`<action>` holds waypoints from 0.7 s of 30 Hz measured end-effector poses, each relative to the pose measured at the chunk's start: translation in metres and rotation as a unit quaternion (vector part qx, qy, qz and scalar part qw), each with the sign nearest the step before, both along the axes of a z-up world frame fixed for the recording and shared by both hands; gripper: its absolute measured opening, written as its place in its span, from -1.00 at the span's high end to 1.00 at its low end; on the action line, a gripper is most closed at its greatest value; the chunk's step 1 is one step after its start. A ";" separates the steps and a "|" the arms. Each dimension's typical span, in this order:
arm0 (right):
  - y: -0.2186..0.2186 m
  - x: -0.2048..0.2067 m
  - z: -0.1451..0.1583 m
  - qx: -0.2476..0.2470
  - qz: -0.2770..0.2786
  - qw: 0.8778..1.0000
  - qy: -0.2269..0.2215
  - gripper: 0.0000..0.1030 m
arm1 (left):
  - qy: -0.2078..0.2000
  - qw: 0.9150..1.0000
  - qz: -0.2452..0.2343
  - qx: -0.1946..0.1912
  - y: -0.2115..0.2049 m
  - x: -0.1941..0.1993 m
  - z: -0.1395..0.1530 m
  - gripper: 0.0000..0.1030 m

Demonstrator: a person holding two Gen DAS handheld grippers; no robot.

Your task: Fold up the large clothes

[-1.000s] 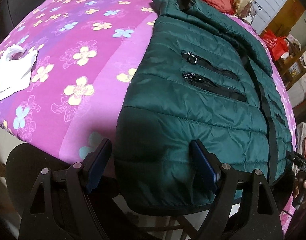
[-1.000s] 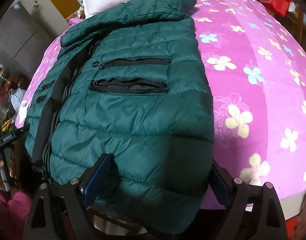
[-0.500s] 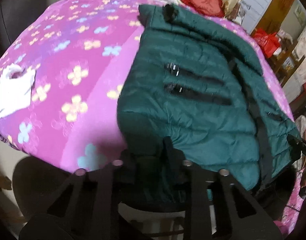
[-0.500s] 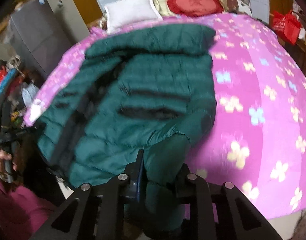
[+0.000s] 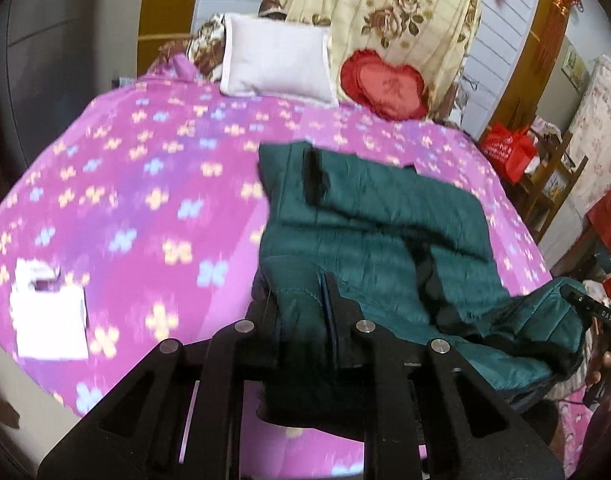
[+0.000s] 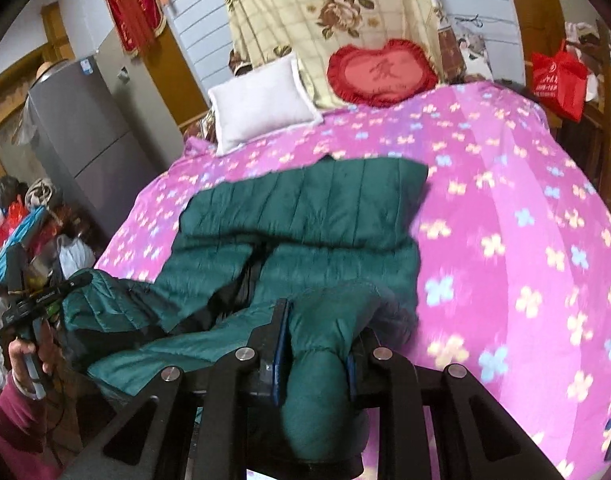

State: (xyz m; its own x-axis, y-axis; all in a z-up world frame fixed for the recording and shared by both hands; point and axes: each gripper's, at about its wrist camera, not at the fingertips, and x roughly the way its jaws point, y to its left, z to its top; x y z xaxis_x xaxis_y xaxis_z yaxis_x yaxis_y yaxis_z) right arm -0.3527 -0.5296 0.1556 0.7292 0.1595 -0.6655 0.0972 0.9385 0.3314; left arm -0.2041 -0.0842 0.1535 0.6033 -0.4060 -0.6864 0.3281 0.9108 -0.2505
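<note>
A second ago both grippers sat wide open at the bottom edge of the green puffer jacket (image 6: pixel 337 208), which lay flat on the pink flowered bedspread (image 5: pixel 137 184). Now both have snapped shut and gone up. The left gripper (image 5: pixel 305 312) pinches one bottom corner of the jacket, and the right gripper (image 6: pixel 317 344) squeezes a fat bunch of the other corner between its blue pads.

The hem is off the bed now — it hangs between the two grippers, while the top part with the collar lies on the bedspread, closer to the white pillow (image 6: pixel 261 100) and the red heart cushion (image 6: pixel 381 72) than the lifted end. The zip pockets that showed before are hidden under the raised cloth.

This looks like the start of a fold: the bottom half is being carried up toward the collar. The next move probably needs both corners kept level, or the puffy cloth may slide and land crooked. A white plastic bag (image 5: pixel 49 320) lies well apart, off to the left side.
</note>
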 end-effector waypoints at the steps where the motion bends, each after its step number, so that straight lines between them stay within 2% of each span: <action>1: -0.003 0.002 0.001 0.001 -0.003 1.000 -0.002 0.59 | -0.002 1.000 0.002 -0.002 -0.001 0.004 0.001 0.69; 5: -0.012 0.018 0.005 0.000 -0.012 1.000 -0.008 0.59 | -0.003 1.000 0.014 -0.013 -0.005 0.022 0.006 0.69; 21: -0.025 0.057 0.008 -0.014 -0.025 1.000 -0.008 0.59 | -0.015 0.999 0.032 -0.008 -0.020 0.055 0.010 0.69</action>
